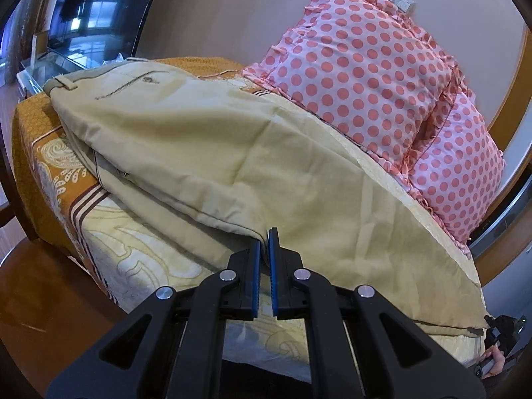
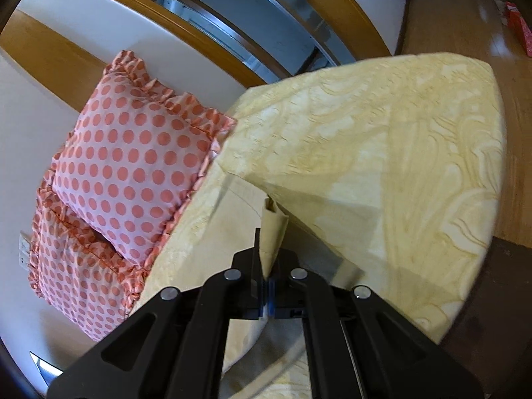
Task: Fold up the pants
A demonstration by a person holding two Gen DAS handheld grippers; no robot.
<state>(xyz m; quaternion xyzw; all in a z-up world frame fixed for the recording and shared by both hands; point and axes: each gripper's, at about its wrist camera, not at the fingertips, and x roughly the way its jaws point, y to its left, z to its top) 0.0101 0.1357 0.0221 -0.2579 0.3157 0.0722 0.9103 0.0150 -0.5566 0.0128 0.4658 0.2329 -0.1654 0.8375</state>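
Observation:
Beige pants point(image 1: 206, 153) lie on the bed, waistband with a button pocket at the far left, legs running toward the lower right. My left gripper point(image 1: 265, 242) is shut on the near folded edge of the pants. In the right wrist view my right gripper point(image 2: 267, 259) is shut on a bunched corner of the pants' hem point(image 2: 273, 229) and holds it raised off the bed. The right gripper also shows in the left wrist view point(image 1: 498, 329) at the pants' far hem end.
The bed has a yellow and orange patterned cover point(image 1: 109, 232), also in the right wrist view point(image 2: 382, 153). Two pink polka-dot pillows point(image 1: 362, 66) point(image 2: 133, 153) stand against the wall behind the pants. A TV point(image 1: 99, 10) and wooden floor point(image 2: 465, 16) lie beyond the bed edges.

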